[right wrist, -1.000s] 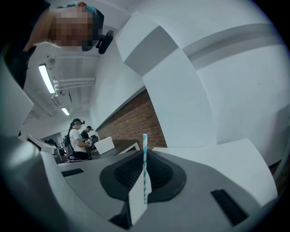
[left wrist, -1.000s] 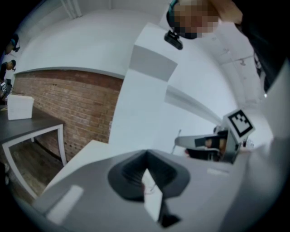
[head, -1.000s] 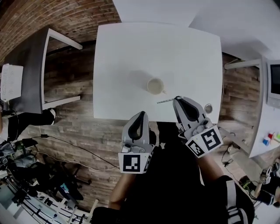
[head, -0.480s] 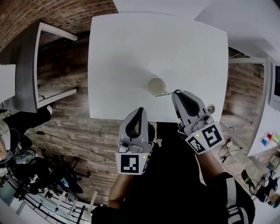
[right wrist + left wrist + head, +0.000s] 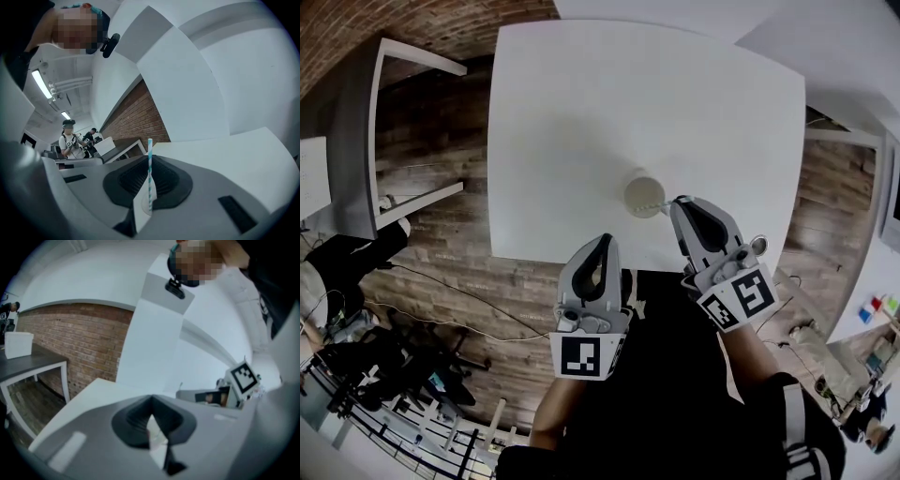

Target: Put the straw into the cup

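At the far left we see a grey side table (image 5: pixel 352 131) on the wooden floor (image 5: pixel 441 253), apart from the white counter (image 5: pixel 581 112). Our left tool (image 5: pixel 601 246) hangs over the counter's near edge, clear of the surface; its own view shows the dark pads clenched together with nothing between them. Further right, the pale cup (image 5: pixel 643 193) stands upright on the counter near its front edge. The straw (image 5: pixel 656 208) is thin and straight, white with a teal spiral stripe. From the head view it reaches leftward from the right tool (image 5: pixel 679 202), and its free end overlaps the cup's near rim; we cannot tell whether that end is inside the cup. The right gripper view shows the right tool grasping the straw, pinched between the two dark pads, its striped length rising well past them
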